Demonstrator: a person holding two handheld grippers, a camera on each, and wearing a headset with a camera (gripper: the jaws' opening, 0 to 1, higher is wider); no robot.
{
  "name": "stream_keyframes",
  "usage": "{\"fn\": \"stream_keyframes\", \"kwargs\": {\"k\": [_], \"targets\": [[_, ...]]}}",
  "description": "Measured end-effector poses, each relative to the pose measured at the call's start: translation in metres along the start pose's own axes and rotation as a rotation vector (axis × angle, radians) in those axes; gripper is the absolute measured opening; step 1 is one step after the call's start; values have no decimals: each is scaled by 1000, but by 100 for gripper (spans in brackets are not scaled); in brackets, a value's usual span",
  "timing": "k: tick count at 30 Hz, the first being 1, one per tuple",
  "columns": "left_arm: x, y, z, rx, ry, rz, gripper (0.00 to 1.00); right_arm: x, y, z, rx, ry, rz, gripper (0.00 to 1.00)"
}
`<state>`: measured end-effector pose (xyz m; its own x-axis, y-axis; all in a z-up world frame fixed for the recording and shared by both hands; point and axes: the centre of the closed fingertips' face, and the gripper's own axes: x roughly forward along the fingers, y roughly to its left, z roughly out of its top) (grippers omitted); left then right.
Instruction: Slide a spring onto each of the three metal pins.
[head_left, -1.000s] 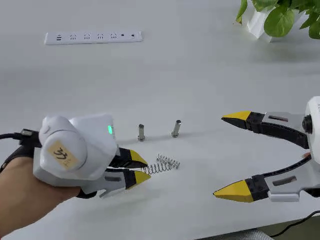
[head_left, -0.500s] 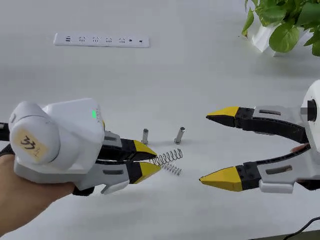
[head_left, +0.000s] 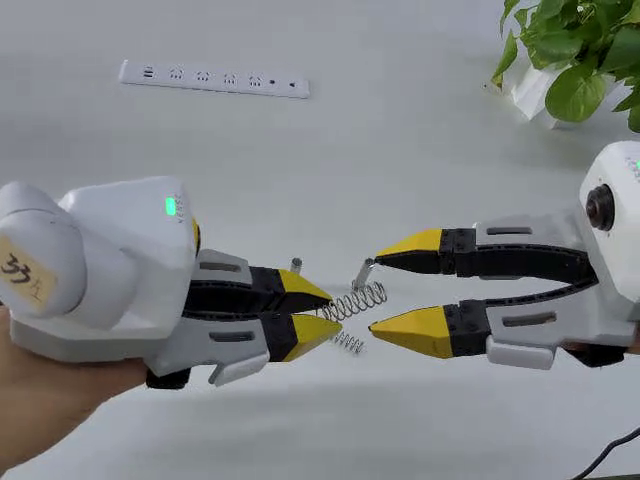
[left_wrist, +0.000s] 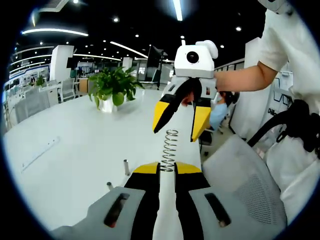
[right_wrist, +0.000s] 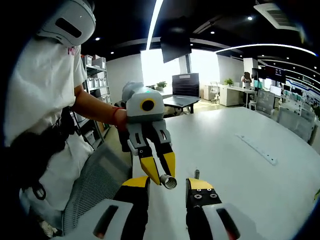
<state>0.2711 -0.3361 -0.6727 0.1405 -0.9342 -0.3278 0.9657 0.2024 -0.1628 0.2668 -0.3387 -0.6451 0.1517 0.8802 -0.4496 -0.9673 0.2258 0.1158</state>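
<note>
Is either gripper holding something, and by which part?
The left gripper holds a spring by one end, between its fingers. The right gripper is open at the free end, holding nothing.

A wide white desk (head_left: 400, 130) runs across the head view, matte and evenly lit. A white power strip (head_left: 214, 79) lies flat near its far edge, and a leafy green plant (head_left: 570, 50) in a white pot (head_left: 530, 85) stands at the far right corner. The gripper views open onto a large open-plan office with a dark ceiling crossed by long light strips (left_wrist: 176, 9) and small spotlights. A grey mesh chair (left_wrist: 245, 175) stands just beside the desk. Farther back are a bright window (right_wrist: 205, 67), a dark screen (right_wrist: 176, 46) hanging from the ceiling, shelves (right_wrist: 95, 75) along one wall, and more desks with chairs (right_wrist: 240, 92).
</note>
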Motion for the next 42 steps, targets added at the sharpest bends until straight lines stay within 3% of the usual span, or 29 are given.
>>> {"fn": "stream_keyframes", "kwargs": {"k": [15, 42], "targets": [[-4, -2, 8, -12, -50, -17, 7, 3, 0, 6, -5, 14, 33, 7], [3, -8, 6, 10, -39, -46, 6, 10, 7, 15, -54, 71, 69, 5]]}}
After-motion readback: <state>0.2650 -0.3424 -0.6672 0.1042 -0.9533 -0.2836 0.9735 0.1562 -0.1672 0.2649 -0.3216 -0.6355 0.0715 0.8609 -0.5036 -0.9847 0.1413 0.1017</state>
